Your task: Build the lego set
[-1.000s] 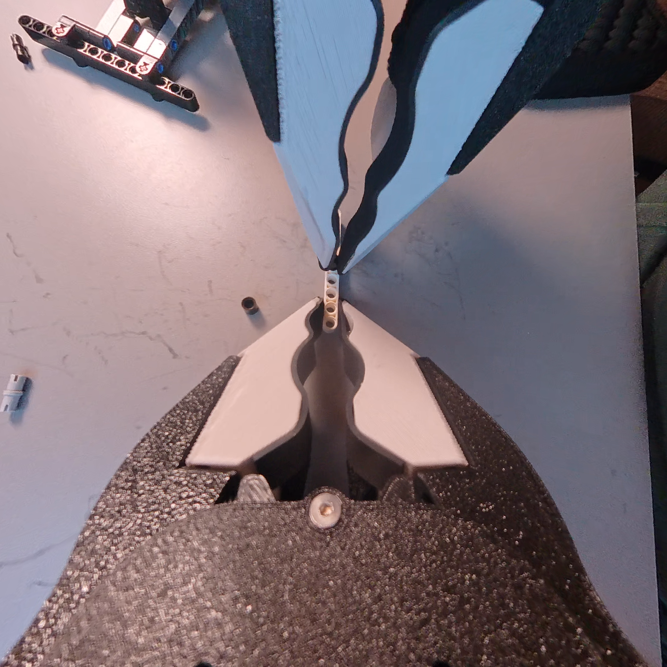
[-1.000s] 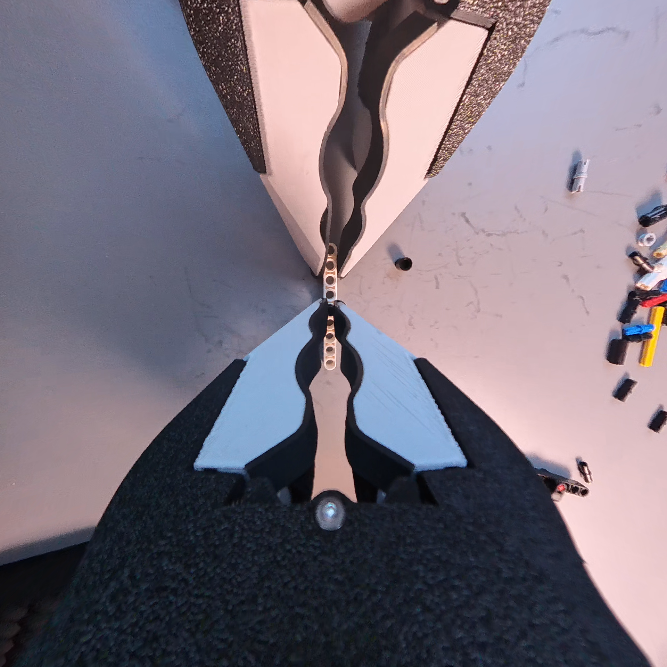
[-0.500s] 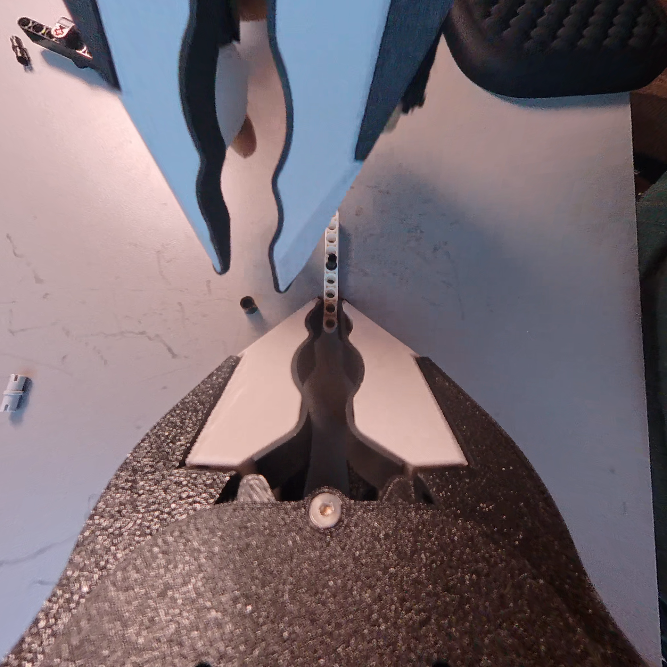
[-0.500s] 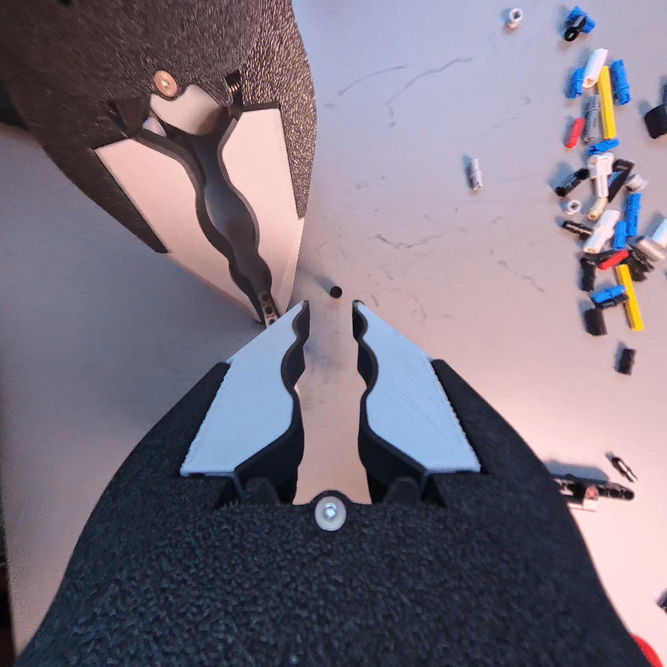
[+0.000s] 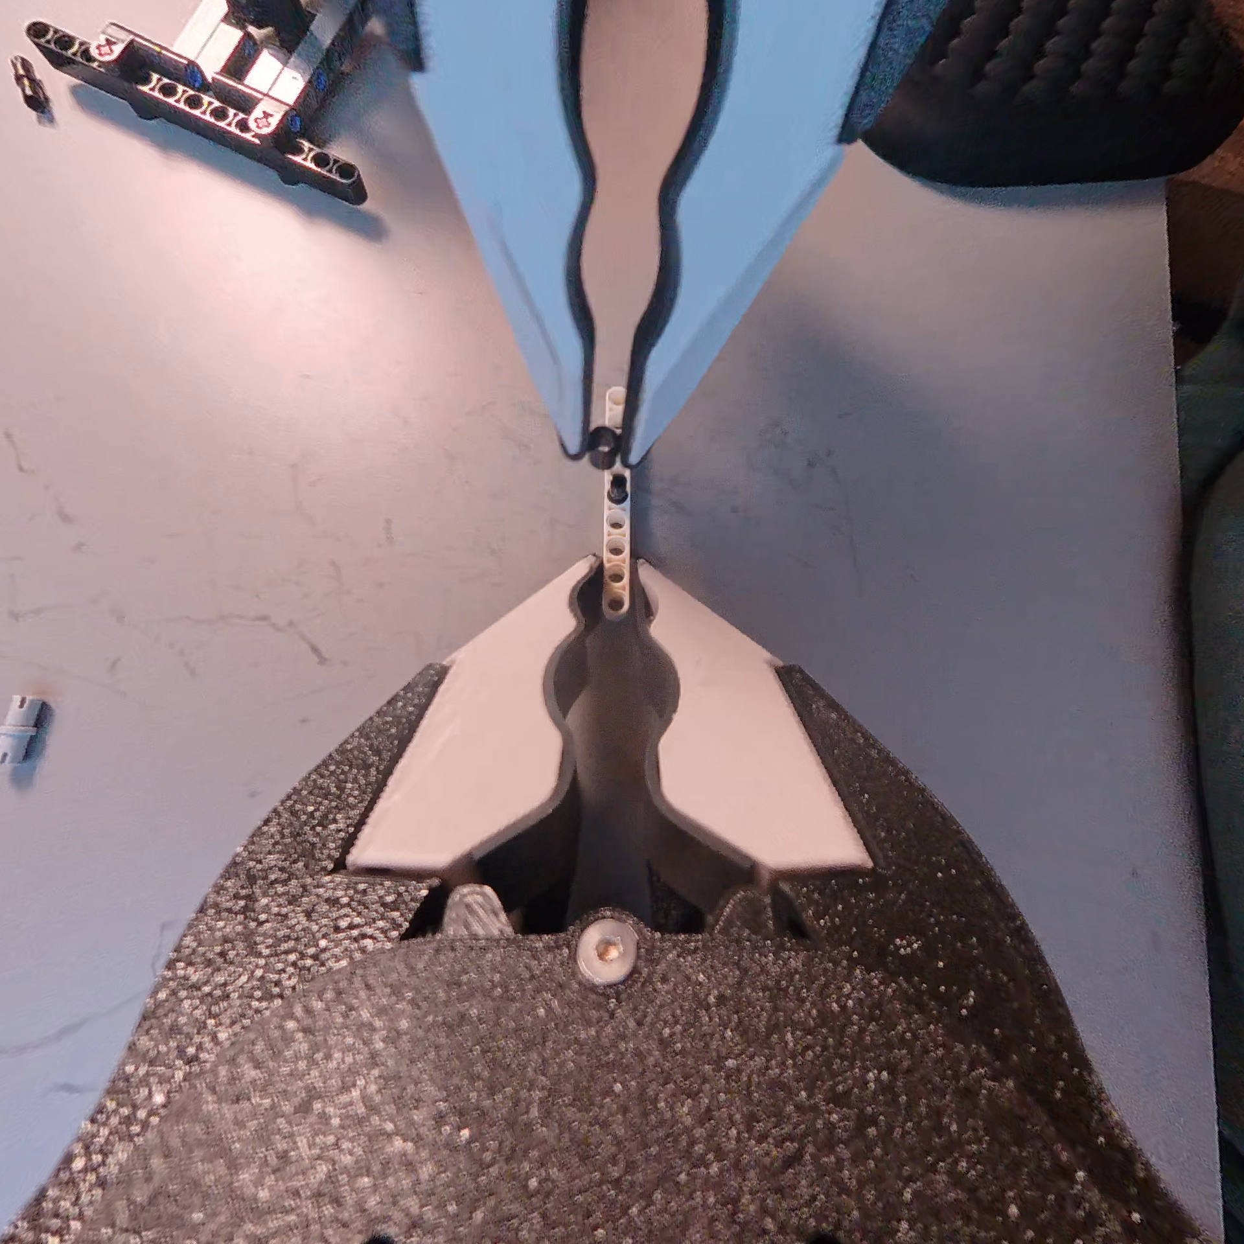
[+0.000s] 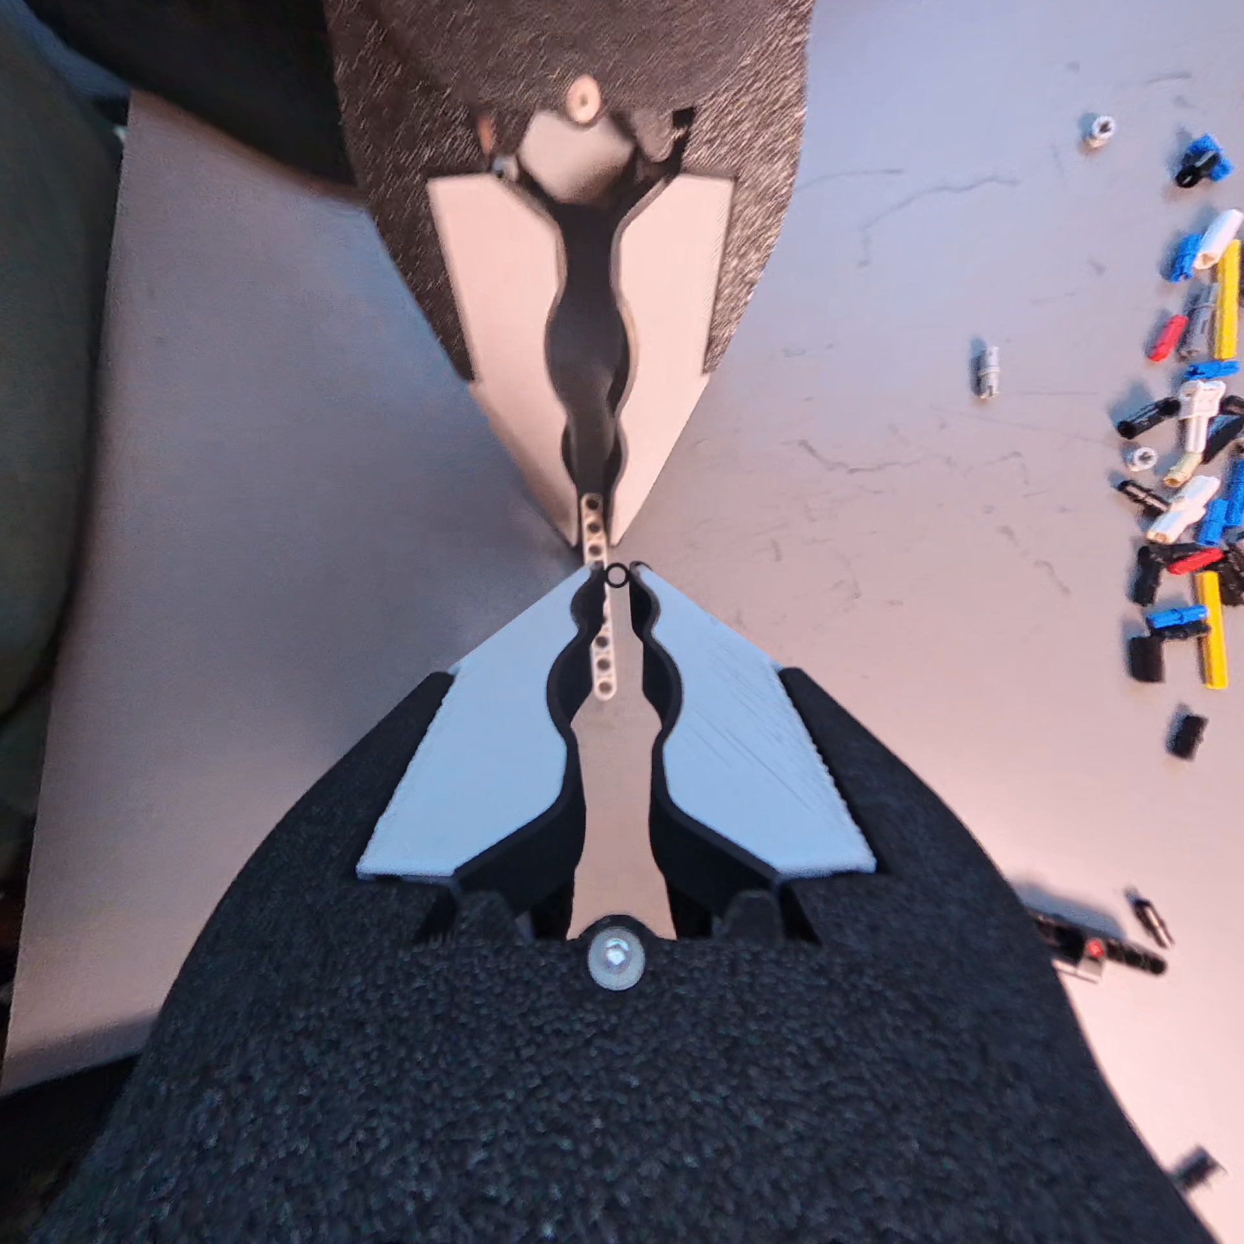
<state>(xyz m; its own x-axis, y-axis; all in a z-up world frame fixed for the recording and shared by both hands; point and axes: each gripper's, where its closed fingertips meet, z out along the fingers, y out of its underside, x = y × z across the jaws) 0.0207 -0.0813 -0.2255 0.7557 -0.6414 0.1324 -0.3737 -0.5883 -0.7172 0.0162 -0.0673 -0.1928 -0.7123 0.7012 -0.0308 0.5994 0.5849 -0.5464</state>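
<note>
My left gripper (image 5: 616, 562) is shut on one end of a thin white beam with holes (image 5: 616, 532) and holds it over the grey table. A black pin (image 5: 616, 495) sits in one of its holes. My right gripper (image 5: 601, 459) comes in from the far side, shut on a small black bush (image 5: 601, 444) that it holds against the beam's side. In the right wrist view my right gripper (image 6: 616, 573) pinches the black bush (image 6: 616, 574) at its tips. The left gripper (image 6: 596, 538) faces it with the white beam (image 6: 592, 522).
A part-built black and white assembly (image 5: 195, 94) lies at the far left with a loose black pin (image 5: 30, 74) beside it. A grey connector (image 5: 20, 730) lies at the left. Several loose coloured parts (image 6: 1198, 437) are heaped to the right. The table edge (image 5: 1171, 471) runs along the right.
My right gripper let go of the beam, opened, swung to the black bush on the table, shut on it and brought it back to the beam. The left gripper has not moved.
</note>
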